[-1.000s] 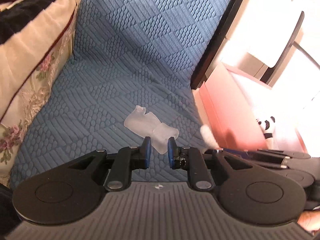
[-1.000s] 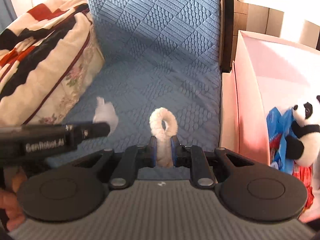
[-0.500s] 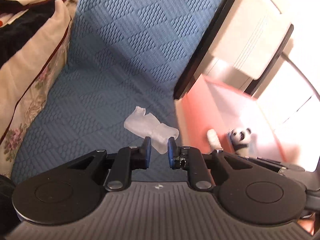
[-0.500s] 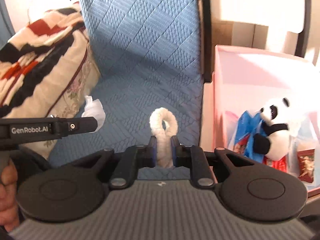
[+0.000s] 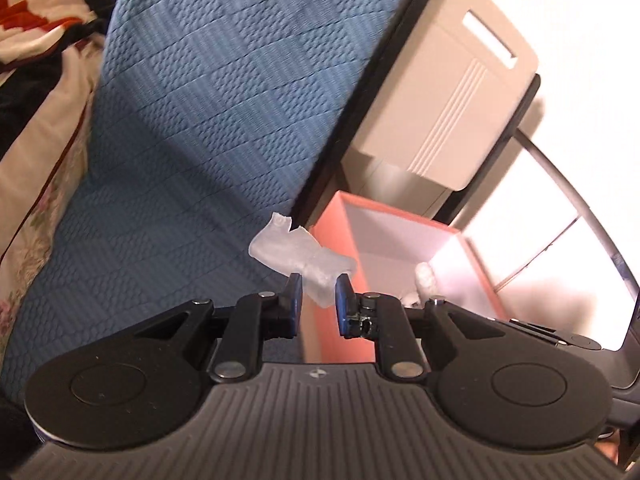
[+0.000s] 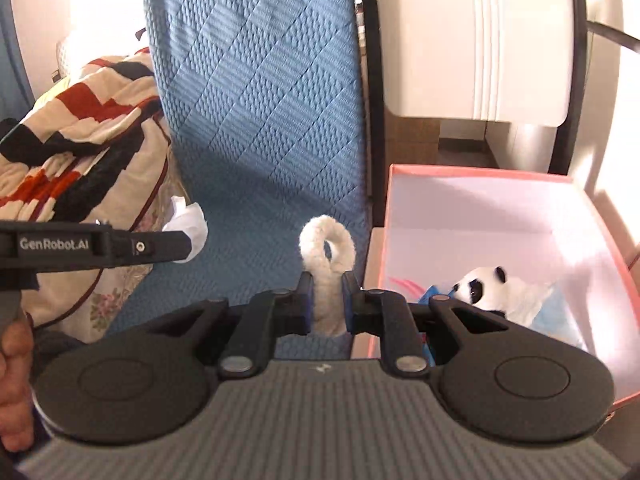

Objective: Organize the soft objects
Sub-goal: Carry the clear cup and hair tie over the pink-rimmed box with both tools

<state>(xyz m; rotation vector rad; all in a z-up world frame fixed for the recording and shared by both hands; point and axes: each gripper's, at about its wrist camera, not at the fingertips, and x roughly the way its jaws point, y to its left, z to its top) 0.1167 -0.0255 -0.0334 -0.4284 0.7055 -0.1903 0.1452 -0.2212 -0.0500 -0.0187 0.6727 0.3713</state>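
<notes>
Right wrist: fluffy white looped toy (image 6: 329, 256)

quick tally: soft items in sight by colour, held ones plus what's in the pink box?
White fluffy loop, pinched in the right gripper: 1
Translucent white soft piece, pinched in the left gripper: 1
Black-and-white panda plush in the pink box: 1
Blue soft item under the panda: 1
Total: 4
</notes>
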